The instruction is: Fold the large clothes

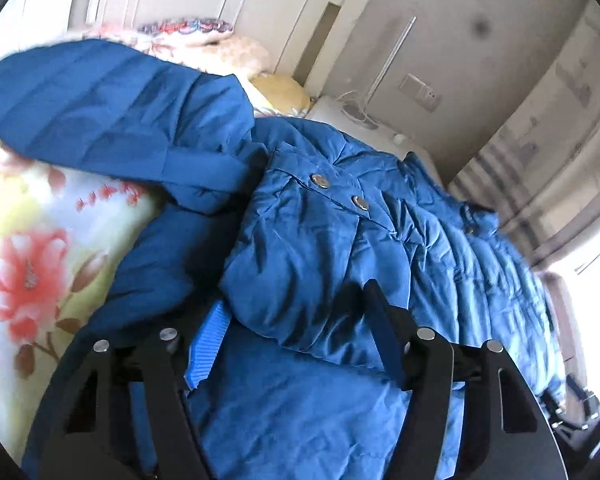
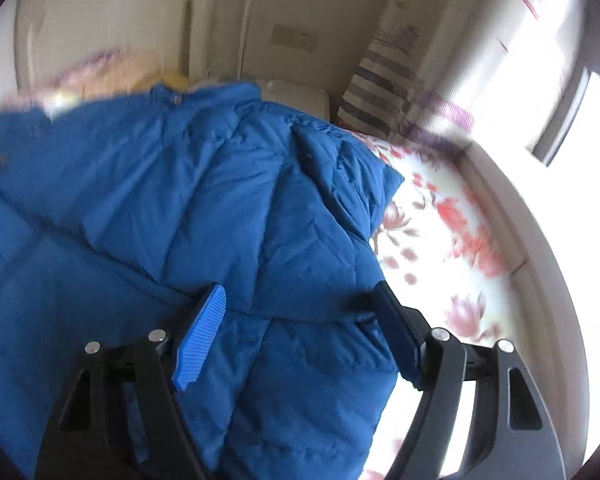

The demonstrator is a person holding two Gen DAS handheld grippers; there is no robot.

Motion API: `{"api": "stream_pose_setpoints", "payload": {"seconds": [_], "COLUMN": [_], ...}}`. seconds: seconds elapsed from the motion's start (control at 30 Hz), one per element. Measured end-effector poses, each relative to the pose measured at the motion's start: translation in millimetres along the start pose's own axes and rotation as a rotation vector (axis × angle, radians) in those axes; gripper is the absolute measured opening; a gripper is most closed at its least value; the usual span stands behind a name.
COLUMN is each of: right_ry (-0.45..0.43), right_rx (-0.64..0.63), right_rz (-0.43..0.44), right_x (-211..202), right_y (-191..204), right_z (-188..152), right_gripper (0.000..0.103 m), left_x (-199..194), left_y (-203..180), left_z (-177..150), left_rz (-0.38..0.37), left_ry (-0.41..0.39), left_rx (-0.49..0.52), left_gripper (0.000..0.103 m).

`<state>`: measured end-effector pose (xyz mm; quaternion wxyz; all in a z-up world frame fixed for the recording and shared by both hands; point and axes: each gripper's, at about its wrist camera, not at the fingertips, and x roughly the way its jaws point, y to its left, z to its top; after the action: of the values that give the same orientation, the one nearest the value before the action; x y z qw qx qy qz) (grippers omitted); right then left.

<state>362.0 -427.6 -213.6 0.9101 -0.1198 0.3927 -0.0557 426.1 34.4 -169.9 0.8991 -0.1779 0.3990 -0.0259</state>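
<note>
The blue padded jacket (image 1: 340, 232) lies heaped on the floral bedspread (image 1: 32, 240), its long axis running away from both grippers — the left gripper (image 1: 296, 320) and right gripper (image 2: 300, 304) each spread wide, straddling a raised fold, neither visibly pinching it.

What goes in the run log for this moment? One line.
stage: folding | item: blue padded jacket on floral bedsheet | left gripper: open, fabric between | right gripper: open, over jacket

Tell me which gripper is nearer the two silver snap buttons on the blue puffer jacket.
Left. The left gripper sits open over the jacket, the snaps just ahead. The right gripper straddles a quilted panel; no paired snaps show there.
</note>
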Motion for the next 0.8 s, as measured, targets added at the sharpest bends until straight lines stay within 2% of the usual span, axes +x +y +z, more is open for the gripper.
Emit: {"api": "stream_pose_setpoints", "payload": {"seconds": [0.1, 0.2, 0.27, 0.3, 0.37, 0.43, 0.47, 0.57, 0.67, 0.7, 0.73, 0.8], "right_ry": [-0.016, -0.032, -0.049, -0.056, -0.063, -0.076, -0.094, -0.127, -0.12, -0.115, -0.103, -0.108], "right_rx": [-0.063, 0.007, 0.086, 0.115, 0.128, 0.063, -0.008, -0.184, -0.218, -0.217, -0.216, -0.187], "right_rz": [-0.054, -0.083, -0.125, -0.105, -0.021, 0.011, 0.019, -0.028, -0.035, -0.026, -0.001, 0.026], "right_x": [3, 3, -1, -8, -12, -18, -21, -19, -5, -3, 0, -1], "right_y": [10, 0, -11, -15, -19, -11, 0, 26, 27, 26, 24, 17], "right_z": [4, 0, -4, -5, -8, -9, -10, -7, 2, 5, 6, 7], "right_gripper": [0.076, 0.077, 0.077, 0.077, 0.077, 0.077, 0.077, 0.077, 0.073, 0.057, 0.031, 0.016], "left_x": [5, 4, 4, 4, 7, 7, 7, 7, 7, 7, 8, 8], "left_y": [-4, -7, -7, -8, -12, -13, -13, -14, -13, -14, -14, -15], "left_z": [0, 1, 1, 0, 1, 0, 0, 0, 0, 0, 1, 1], "left_rz": [0.022, 0.041, 0.03, 0.02, 0.022, 0.042, 0.043, 0.04, 0.038, 0.035, 0.033, 0.033], "left_ry": [0.003, 0.0, 0.004, 0.008, 0.017, 0.02, 0.021, 0.018, 0.019, 0.02, 0.021, 0.023], "left_rx": [0.015, 0.036, 0.041, 0.047, 0.067, 0.083, 0.084, 0.081, 0.082, 0.083, 0.085, 0.091], "left_gripper": [0.061, 0.063, 0.073, 0.081, 0.084, 0.084, 0.084, 0.084, 0.086, 0.087, 0.088, 0.088]}}
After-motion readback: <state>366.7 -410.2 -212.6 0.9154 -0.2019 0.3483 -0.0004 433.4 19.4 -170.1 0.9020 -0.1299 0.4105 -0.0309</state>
